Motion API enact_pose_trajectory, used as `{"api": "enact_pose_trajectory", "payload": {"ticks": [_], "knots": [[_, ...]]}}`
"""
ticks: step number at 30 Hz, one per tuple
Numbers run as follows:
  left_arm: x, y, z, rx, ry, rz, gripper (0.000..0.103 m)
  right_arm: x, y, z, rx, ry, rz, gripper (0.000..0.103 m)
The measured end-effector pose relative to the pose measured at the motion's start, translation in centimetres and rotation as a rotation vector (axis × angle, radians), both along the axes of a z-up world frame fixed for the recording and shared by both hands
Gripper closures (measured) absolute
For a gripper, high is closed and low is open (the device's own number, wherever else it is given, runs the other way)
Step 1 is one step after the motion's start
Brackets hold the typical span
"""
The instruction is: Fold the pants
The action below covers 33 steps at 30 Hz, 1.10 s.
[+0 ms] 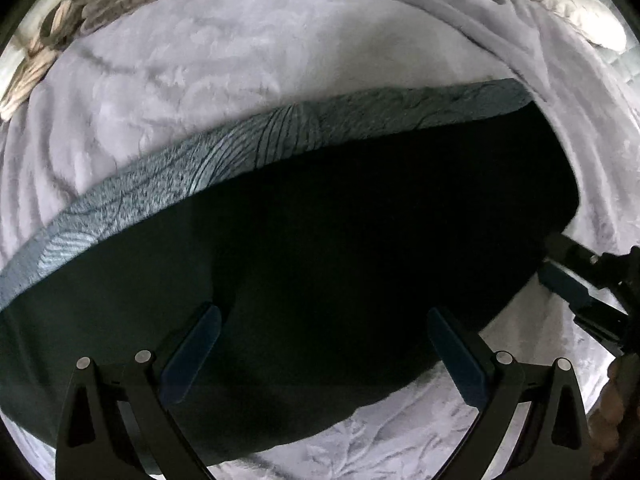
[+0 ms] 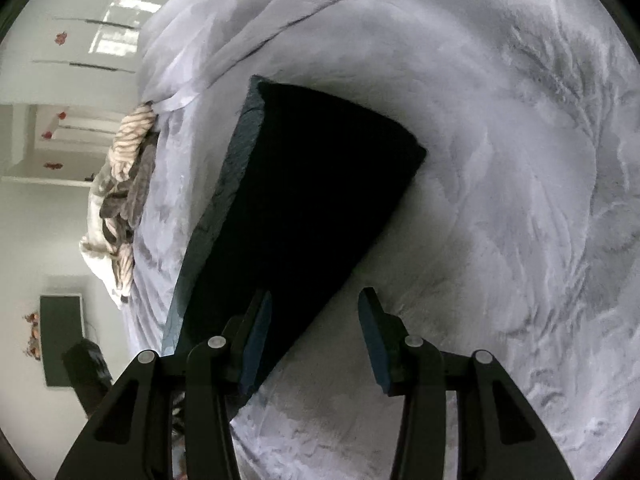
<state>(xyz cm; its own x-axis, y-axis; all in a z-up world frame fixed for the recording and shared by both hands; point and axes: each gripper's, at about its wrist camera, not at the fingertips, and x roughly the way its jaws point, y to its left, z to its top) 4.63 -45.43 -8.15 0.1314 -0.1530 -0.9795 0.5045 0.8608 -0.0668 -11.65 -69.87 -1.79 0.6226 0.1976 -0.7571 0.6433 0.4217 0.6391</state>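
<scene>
Left wrist view looks down on a bed covered by a pale lilac plush blanket (image 1: pixel 208 80), its pile brushed into leaf-like swirls and shallow creases. A striped beige-and-brown fleece throw (image 1: pixel 52 28) lies bunched at the far left edge, and a quilted pale pillow (image 1: pixel 568 12) sits at the far right corner. The dark pants (image 1: pixel 340 240) lie folded flat in the middle of the blanket as a broad, smooth slab, with a grey-teal lining band (image 1: pixel 248 152) showing along the far edge, marked with fine curved lines. The left gripper (image 1: pixel 324 356) hovers over the near part of the pants, its blue-padded jaws spread wide and holding nothing. The right gripper (image 1: pixel 560 268) shows at the right end of the pants.

From the right wrist view, the pants (image 2: pixel 304 200) taper into a wedge with crisp straight edges. The right gripper (image 2: pixel 316 332) has its jaws parted, one pad over the near corner of the fabric, the other over bare blanket (image 2: pixel 500 160). Beyond the bed stand white walls with small red decorations (image 2: pixel 60 38) and a dark panel (image 2: pixel 62 340).
</scene>
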Motion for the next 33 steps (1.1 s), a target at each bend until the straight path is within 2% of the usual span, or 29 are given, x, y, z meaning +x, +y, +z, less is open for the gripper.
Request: {"api": "enact_pose_trajectory", "payload": {"ticks": [2, 4, 9, 10, 11, 12, 13, 16, 19, 21, 23, 25, 29, 31, 33], "knots": [[-0.4, 0.0, -0.2, -0.007, -0.013, 0.004, 0.000, -0.3, -0.5, -0.6, 0.026, -0.038, -0.026, 0.050], [-0.8, 0.0, -0.4, -0.008, -0.024, 0.003, 0.000, -0.3, -1.2, -1.2, 0.043, -0.104, -0.058, 0.039], [-0.5, -0.3, -0.8, -0.003, -0.031, 0.005, 0.000, 2.3, -2.5, -2.1, 0.100, -0.185, -0.078, 0.037], [-0.4, -0.3, -0.6, -0.003, -0.029, 0.008, 0.000, 2.6, -2.6, -2.0, 0.114, -0.200, -0.077, 0.047], [-1.3, -0.1, -0.1, -0.017, -0.027, 0.014, 0.000, 3.0, -2.7, -1.9, 0.129, -0.212, -0.073, 0.069], [-1.1, -0.2, 0.8, -0.067, -0.027, 0.018, 0.000, 3.3, -2.7, -1.8, 0.134, -0.199, -0.065, 0.082], [-1.0, -0.5, 1.5, -0.106, -0.035, 0.015, 0.000, 3.5, -2.6, -1.9, 0.133, -0.194, -0.056, 0.088], [-0.2, -2.3, 3.2, -0.205, -0.069, -0.052, 0.000, 3.6, -2.2, -1.3, 0.122, -0.198, -0.037, 0.088], [1.5, -4.0, 2.5, -0.244, -0.075, -0.085, 0.000, 3.7, -2.1, -0.9, 0.109, -0.197, -0.026, 0.088], [3.1, -4.1, 1.3, -0.268, -0.034, -0.040, 0.000, 4.0, -2.0, -0.6, 0.090, -0.190, -0.011, 0.088], [4.7, -3.7, -0.7, -0.315, 0.066, 0.037, 0.000, 4.1, -1.9, -0.4, 0.081, -0.187, -0.004, 0.088], [5.5, -3.4, -2.0, -0.353, 0.118, 0.052, 0.000, 4.1, -2.0, -0.3, 0.081, -0.190, 0.004, 0.088], [5.5, -2.8, -1.1, -0.372, 0.130, 0.022, 0.000, 4.5, -2.2, -0.5, 0.065, -0.166, 0.007, 0.083], [5.3, -1.9, -0.3, -0.398, 0.147, 0.062, 0.000, 4.3, -2.4, -1.1, 0.087, -0.152, -0.010, 0.077], [4.8, -0.8, 0.1, -0.451, 0.191, 0.110, 0.000, 4.1, -2.6, -1.6, 0.103, -0.139, -0.021, 0.077]]}}
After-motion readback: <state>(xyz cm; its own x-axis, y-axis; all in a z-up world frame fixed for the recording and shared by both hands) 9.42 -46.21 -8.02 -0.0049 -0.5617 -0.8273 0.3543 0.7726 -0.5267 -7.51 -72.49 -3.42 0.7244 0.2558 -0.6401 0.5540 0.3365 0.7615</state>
